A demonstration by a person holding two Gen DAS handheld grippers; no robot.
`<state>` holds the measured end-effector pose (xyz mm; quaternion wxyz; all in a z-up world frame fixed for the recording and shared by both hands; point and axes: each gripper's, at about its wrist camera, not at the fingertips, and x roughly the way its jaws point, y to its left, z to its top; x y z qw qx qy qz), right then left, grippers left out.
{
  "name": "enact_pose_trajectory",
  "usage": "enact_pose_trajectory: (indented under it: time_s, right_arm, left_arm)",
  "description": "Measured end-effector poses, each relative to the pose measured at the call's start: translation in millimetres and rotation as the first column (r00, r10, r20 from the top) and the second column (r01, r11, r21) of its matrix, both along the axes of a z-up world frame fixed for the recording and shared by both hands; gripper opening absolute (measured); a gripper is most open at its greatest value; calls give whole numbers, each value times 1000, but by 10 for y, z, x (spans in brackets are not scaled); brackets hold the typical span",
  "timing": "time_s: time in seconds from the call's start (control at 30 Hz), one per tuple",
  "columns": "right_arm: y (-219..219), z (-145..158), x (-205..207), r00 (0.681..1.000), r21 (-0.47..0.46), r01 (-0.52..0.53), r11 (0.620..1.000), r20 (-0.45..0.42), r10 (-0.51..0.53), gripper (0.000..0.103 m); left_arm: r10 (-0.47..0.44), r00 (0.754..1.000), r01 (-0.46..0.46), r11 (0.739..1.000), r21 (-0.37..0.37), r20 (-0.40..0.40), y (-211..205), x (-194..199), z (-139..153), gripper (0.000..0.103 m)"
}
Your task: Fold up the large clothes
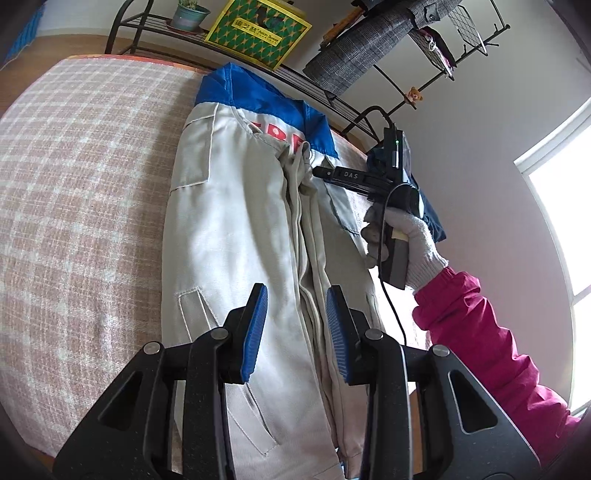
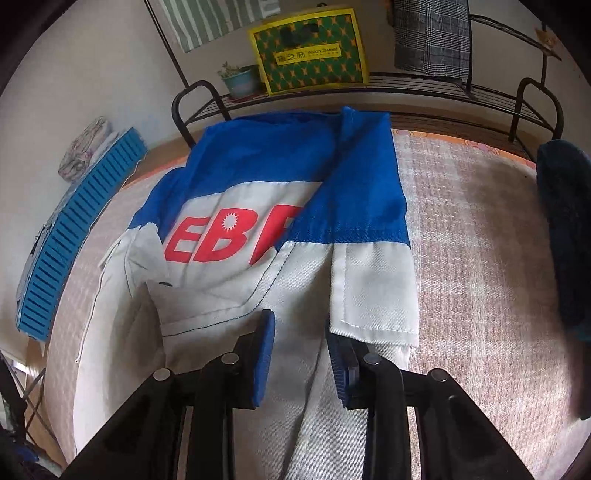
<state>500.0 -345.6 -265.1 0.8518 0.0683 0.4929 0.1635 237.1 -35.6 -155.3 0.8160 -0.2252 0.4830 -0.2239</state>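
A large grey-white work jacket [image 1: 236, 229] with a blue upper band and red letters lies on the checked bed cover, its sides folded in to the middle. My left gripper [image 1: 295, 328] is open just above the jacket's lower middle fold. My right gripper [image 2: 301, 354] is open over the jacket [image 2: 236, 295] near its chest, beside the folded-in sleeve [image 2: 373, 266] with its white cuff. In the left wrist view the right gripper [image 1: 314, 170] points its tips at bunched fabric under the blue band, held by a gloved hand [image 1: 406, 236].
The checked pink bed cover [image 1: 81, 192] spreads to the left of the jacket. A black metal rack [image 2: 406, 85] behind the bed holds a yellow-green box [image 2: 308, 50], a potted plant [image 2: 240, 79] and a plaid garment [image 2: 432, 33]. A blue slatted crate [image 2: 77, 225] stands left.
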Motion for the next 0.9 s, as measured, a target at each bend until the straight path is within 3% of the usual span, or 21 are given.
enact_pose_trajectory:
  time_s: [0.17, 0.33, 0.43, 0.5, 0.53, 0.57, 0.6, 0.67, 0.77, 0.87, 0.9]
  right_arm:
    - [175, 252, -520, 991, -12, -126, 992, 41, 126, 24]
    - [704, 10, -998, 962, -27, -271, 962, -50, 270, 21]
    - [888, 0, -1190, 961, -81, -275, 958, -40, 272, 19]
    - [760, 108, -1295, 966, 49, -251, 967, -58, 253, 19]
    - [672, 196, -1386, 971, 82, -233, 969, -44, 237, 20]
    - [584, 293, -1506, 975, 90, -217, 972, -22, 220, 24]
    - [483, 388, -1650, 979, 99, -205, 974, 0, 206, 32]
    - [268, 504, -1981, 982, 134, -191, 972, 16, 190, 36]
    - [-32, 520, -2523, 987, 149, -159, 976, 6, 160, 37]
    - [-321, 398, -3027, 996, 177, -86, 980, -22, 91, 52]
    - [-412, 343, -3173, 997, 204, -62, 977, -36, 71, 52]
  left_arm:
    - [16, 1000, -16, 1000, 15, 12, 95, -88, 3, 32]
    - [58, 998, -59, 998, 10, 5, 211, -282, -108, 32]
    - [68, 998, -67, 998, 21, -15, 256, -435, -220, 32]
    - [68, 997, -68, 998, 20, -36, 308, -552, -290, 33]
    - [64, 997, -64, 998, 15, -46, 335, -613, -317, 38]
    - [60, 997, -59, 998, 11, -50, 366, -680, -336, 47]
    - [56, 997, -55, 998, 12, -51, 390, -757, -349, 50]
    - [38, 998, -37, 999, 12, -53, 418, -919, -370, 54]
    - [14, 997, -12, 1000, 23, -81, 427, -1125, -449, 54]
    - [13, 992, -13, 1000, -3, -126, 464, -1311, -585, 57]
    - [16, 990, -17, 1000, -10, -142, 480, -1373, -641, 59]
